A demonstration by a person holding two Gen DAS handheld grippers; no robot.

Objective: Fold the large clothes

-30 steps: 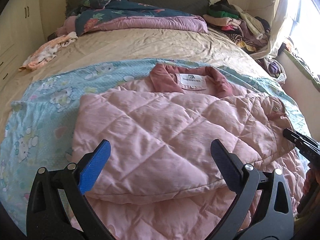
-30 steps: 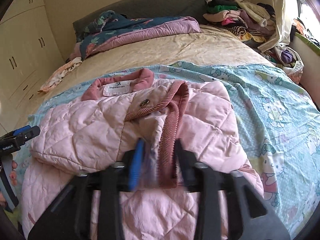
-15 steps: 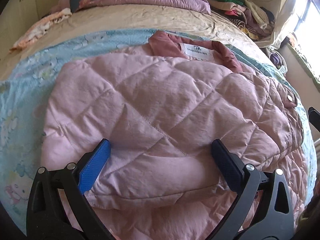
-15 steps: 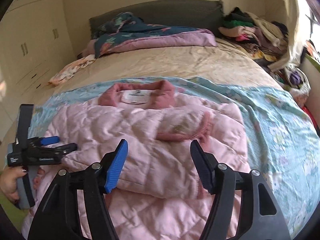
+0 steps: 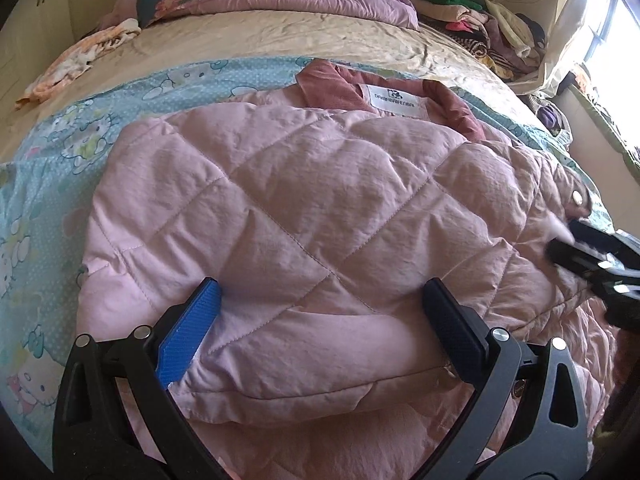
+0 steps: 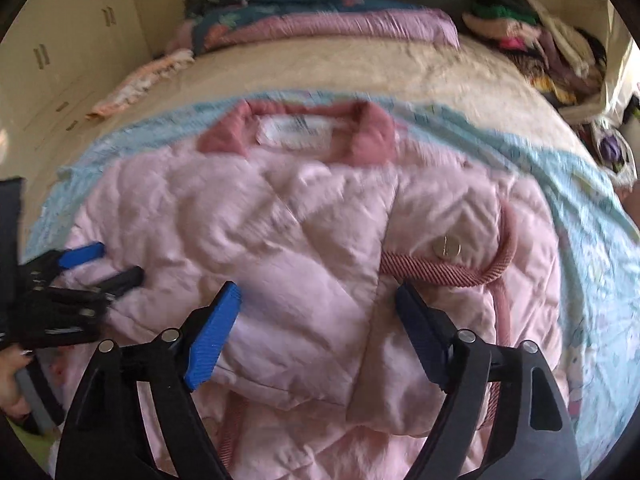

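Note:
A pink quilted jacket [image 5: 304,208] with a darker pink collar [image 5: 332,88] and white label lies on a light blue cartoon-print blanket [image 5: 60,144], its sides folded in over the middle. My left gripper [image 5: 320,304] stands open, its fingers wide apart and low over the folded left panel near its bottom edge. In the right wrist view the jacket [image 6: 304,240] shows a ribbed cuff [image 6: 444,272] with a metal snap [image 6: 446,247] lying across it. My right gripper [image 6: 318,308] is open and its jaws are still opening, with nothing gripped between them. The left gripper [image 6: 100,268] shows at that view's left edge.
The beige bed sheet [image 5: 260,40] stretches behind the blanket. A floral quilt and purple blanket [image 5: 280,0] lie by the headboard. A pile of clothes [image 5: 488,32] sits at the back right. A small peach cloth [image 5: 80,56] lies at the left. Cupboards [image 6: 60,60] stand left of the bed.
My right gripper let go of the ribbed cuff, opened wide and pulled back; the sleeve now lies on the jacket. My left gripper dropped closer to the jacket, then held still.

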